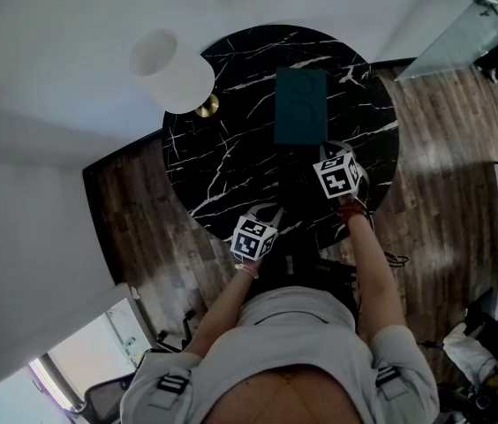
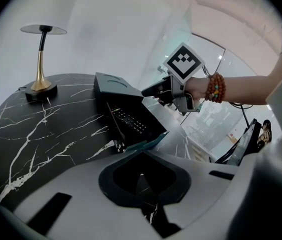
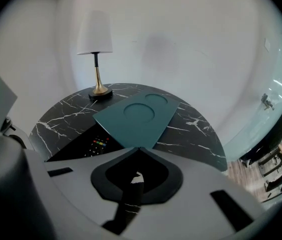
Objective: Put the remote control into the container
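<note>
Head view: my left gripper (image 1: 271,212) and right gripper (image 1: 321,147) were over the black table (image 1: 222,157), with the right one at the near edge of the teal lid (image 1: 300,104).
Left gripper view: my jaws were together and empty. The remote control (image 2: 128,120) lay in the container (image 2: 151,129) under the tilted-up lid.
Right gripper view: my jaws were pinched on the lid's near corner, and the remote control showed beneath its left edge.

Head view's dim, low contrast; I see flat soft light, no hard shadows. Both gripper views are fisheye w/ black corners, edges bent. Ahead of the right gripper (image 3: 139,148) the wall (image 3: 191,44) is washed out; jaws close to the lens look soft. Green fringe at frame edges.
</note>
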A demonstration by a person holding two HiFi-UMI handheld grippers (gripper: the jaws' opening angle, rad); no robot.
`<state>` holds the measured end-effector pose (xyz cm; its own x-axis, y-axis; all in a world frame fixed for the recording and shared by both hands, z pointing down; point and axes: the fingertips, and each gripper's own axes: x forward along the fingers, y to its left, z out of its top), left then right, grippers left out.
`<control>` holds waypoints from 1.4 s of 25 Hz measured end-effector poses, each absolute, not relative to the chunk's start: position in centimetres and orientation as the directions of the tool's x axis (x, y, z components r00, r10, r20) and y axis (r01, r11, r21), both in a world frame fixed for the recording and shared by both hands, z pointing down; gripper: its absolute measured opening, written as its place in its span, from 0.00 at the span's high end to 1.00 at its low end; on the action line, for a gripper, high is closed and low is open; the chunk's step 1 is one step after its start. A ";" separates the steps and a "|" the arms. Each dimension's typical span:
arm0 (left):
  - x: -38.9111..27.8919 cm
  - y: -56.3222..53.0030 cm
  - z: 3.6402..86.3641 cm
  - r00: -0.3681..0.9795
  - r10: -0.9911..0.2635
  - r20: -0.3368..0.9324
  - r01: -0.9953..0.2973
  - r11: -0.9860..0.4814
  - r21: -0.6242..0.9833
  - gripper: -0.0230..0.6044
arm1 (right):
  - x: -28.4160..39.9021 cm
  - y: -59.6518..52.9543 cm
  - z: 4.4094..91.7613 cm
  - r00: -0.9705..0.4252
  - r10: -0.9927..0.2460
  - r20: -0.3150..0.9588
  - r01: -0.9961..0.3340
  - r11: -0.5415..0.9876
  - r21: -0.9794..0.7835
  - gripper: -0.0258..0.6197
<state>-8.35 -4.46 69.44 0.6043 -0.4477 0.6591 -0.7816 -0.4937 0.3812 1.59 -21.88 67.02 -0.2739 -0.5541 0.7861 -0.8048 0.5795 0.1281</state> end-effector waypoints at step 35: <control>-6.0 -5.8 72.2 0.620 -0.359 0.698 -0.767 -0.463 0.443 0.95 | 1.7 -22.7 67.3 -0.289 -0.539 0.791 -0.778 0.614 0.134 0.94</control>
